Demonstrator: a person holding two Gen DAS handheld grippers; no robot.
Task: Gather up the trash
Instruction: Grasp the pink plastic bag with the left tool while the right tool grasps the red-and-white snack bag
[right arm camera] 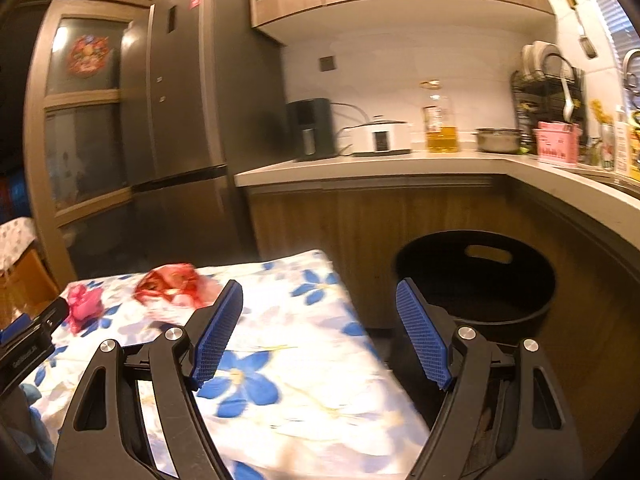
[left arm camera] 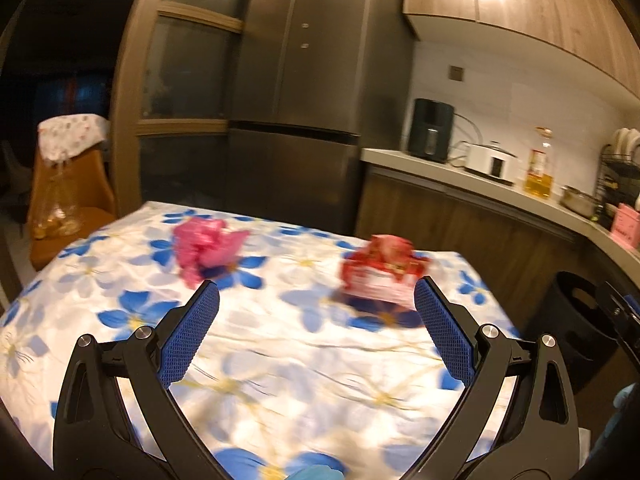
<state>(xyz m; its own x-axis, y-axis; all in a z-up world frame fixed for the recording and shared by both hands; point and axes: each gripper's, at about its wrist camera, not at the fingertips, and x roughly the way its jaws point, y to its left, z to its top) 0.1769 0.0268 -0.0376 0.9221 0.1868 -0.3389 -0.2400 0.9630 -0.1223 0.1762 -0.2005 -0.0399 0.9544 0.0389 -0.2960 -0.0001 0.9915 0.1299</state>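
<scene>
Crinkled pink wrapper (left arm camera: 206, 250) and glossy red packet (left arm camera: 378, 270) lie apart on the counter's wrinkled floral cloth (left arm camera: 280, 360). Both left tongs (left arm camera: 316, 300) and right tongs (right arm camera: 319, 300), faced with blue waffled pads, gape wide and empty. Beside the counter sits a round black bin (right arm camera: 476, 280).

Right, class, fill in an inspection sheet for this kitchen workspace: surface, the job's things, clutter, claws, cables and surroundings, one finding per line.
Surface: table under a white cloth with blue flowers, wrinkled.
Job's things: crumpled pink wrapper and crumpled red wrapper lie apart on the far half of the table; black bin stands on the floor off the table's corner, and looks empty.
Clutter: nothing seen besides the two wrappers.
Claws: left claw open, holding nothing; right claw open, holding nothing.
Cables: cords run behind the white cooker on the counter.
Surroundings: fridge, oil bottle, dish rack, chair.
</scene>
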